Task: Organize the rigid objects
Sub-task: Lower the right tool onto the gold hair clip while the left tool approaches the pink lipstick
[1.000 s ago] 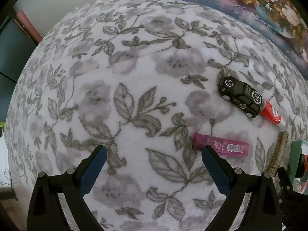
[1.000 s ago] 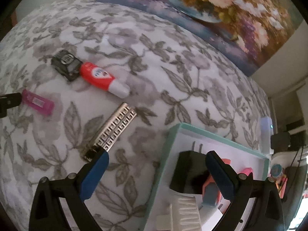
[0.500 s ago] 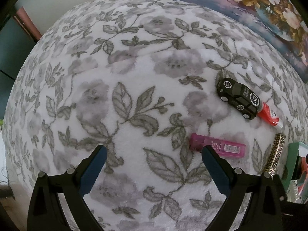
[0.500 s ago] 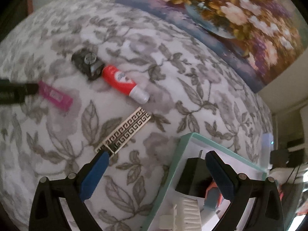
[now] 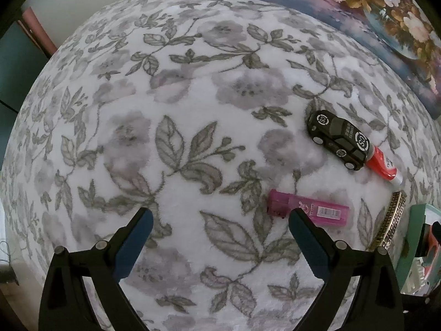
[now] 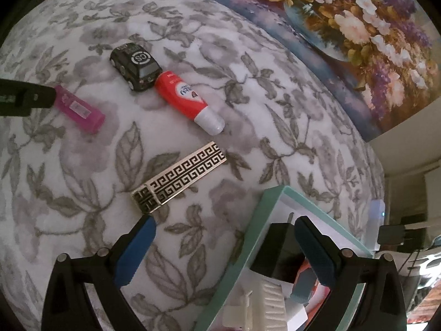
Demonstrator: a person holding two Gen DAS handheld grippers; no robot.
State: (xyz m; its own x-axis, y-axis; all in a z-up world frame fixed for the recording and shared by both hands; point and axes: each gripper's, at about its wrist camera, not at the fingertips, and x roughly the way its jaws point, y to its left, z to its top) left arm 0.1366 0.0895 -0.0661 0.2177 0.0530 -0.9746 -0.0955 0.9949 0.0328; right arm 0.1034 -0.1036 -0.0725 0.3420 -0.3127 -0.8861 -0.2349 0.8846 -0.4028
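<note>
Only the right wrist view shows the flat face of the lighter [image 6: 178,177], a silver metal bar with a black Greek-key pattern lying mid-frame; the left wrist view catches it edge-on [image 5: 388,224] at the right. The box [image 6: 242,251], a teal-rimmed tray at lower right, shows its contents here: a black plug [image 6: 275,251] and a ribbed white piece [image 6: 264,303]. The left view shows only its rim [image 5: 413,245].

The blanket [image 5: 193,96] is plush white with grey leaves and flowers. The black toy car [image 5: 339,142] carries round white "CS" badges and touches the red tube [image 6: 183,95], whose cap is clear. The pink translucent lighter [image 5: 308,211] bears a barcode label.

The left gripper [image 5: 219,222] and right gripper [image 6: 224,230] both stand wide apart, holding nothing.
</note>
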